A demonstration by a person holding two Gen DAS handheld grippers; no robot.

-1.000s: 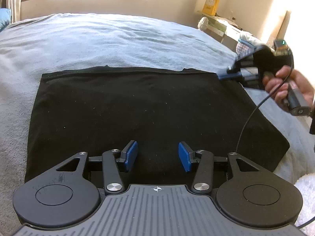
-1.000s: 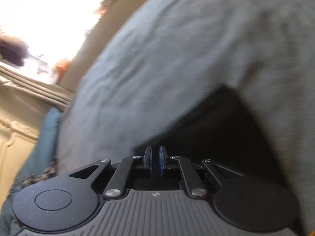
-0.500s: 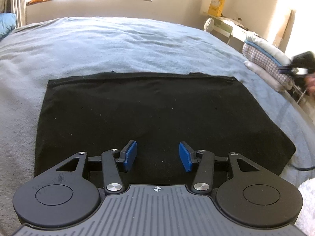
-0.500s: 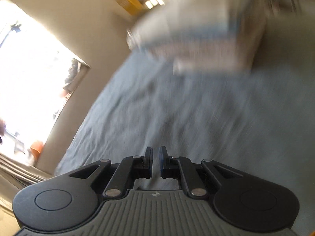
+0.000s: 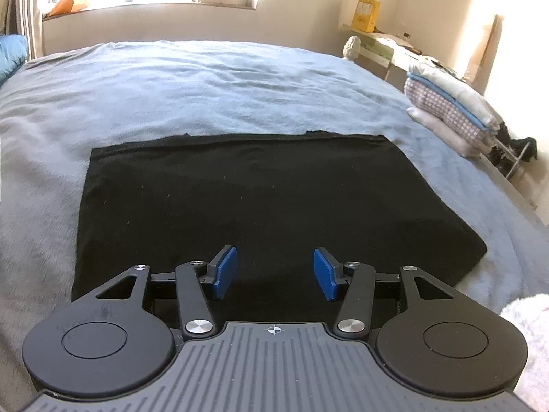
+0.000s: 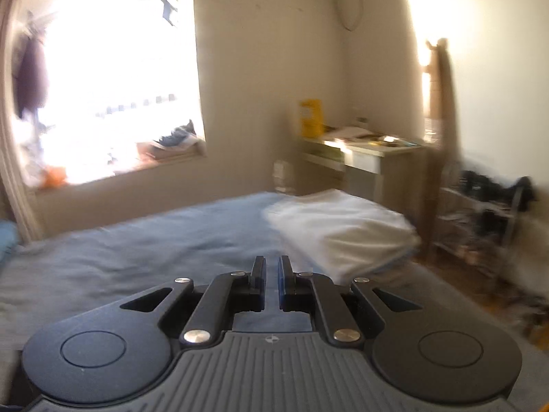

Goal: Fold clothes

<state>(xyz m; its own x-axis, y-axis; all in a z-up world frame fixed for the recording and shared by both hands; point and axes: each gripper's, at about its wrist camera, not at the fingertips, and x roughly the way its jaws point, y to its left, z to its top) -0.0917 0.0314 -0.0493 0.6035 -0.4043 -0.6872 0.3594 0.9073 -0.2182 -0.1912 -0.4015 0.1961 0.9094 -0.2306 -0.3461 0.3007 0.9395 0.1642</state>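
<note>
2 grippers are in play, and neither has hold of anything. The left gripper (image 5: 272, 273) hangs over the near edge of the black garment (image 5: 260, 202) with its blue pads (image 5: 223, 272) spread wide. The right gripper (image 6: 271, 283) is nearly closed, a thin gap between its fingers, raised and pointed across the bed (image 5: 212, 86) toward the stack of folded clothes (image 6: 343, 230) at the far right edge.

The garment lies flat as a neat rectangle in the middle of the bed, edges square. That shape fits 2 stages: a half-folded piece waiting for 1 more fold, or a finished one ready to join the stack. Either way, I judge a good grip would need both grippers down at the cloth's edges.

Nothing lies on the garment. A desk (image 6: 370, 151) with a yellow box (image 5: 366, 13) stands beyond the stack, well clear, and a fluffy white thing (image 5: 530, 326) sits at the near right.
</note>
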